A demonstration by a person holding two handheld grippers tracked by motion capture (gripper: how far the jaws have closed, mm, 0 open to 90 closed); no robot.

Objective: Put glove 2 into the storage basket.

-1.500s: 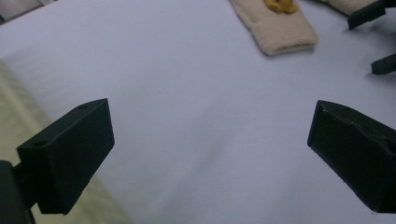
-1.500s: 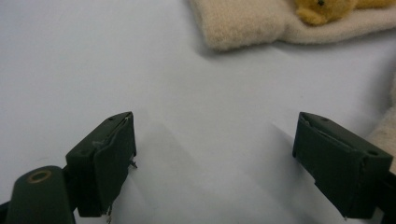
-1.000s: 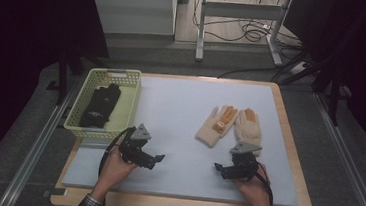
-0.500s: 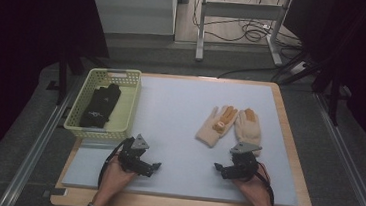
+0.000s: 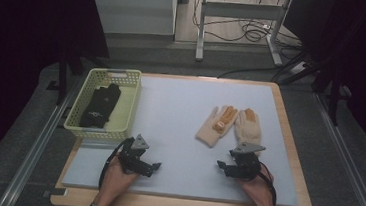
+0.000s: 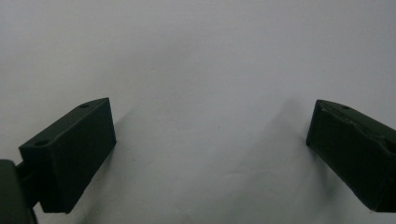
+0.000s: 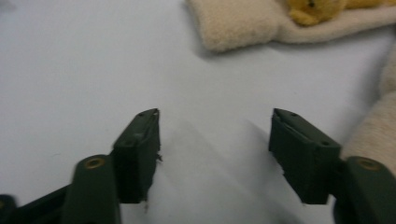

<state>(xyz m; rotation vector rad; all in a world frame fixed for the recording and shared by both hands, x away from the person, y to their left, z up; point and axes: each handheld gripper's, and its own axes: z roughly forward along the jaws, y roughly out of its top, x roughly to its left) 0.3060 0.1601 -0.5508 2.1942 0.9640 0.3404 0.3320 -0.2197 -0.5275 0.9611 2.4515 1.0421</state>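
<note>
Leftmost, a pale yellow plastic mesh basket (image 5: 128, 98) sits at the pad's edge with a black fabric glove (image 5: 100, 106) lying inside. Near it, low over the light grey foam pad (image 5: 175, 107), the left gripper (image 5: 152, 167) has its jaws spread wide with nothing between them. Further right lie two cream knitted gloves with orange palm patches (image 5: 229, 127), side by side. Just in front of them the right gripper (image 5: 222, 165) has its jaws apart, having just been closing, nothing between them.
</note>
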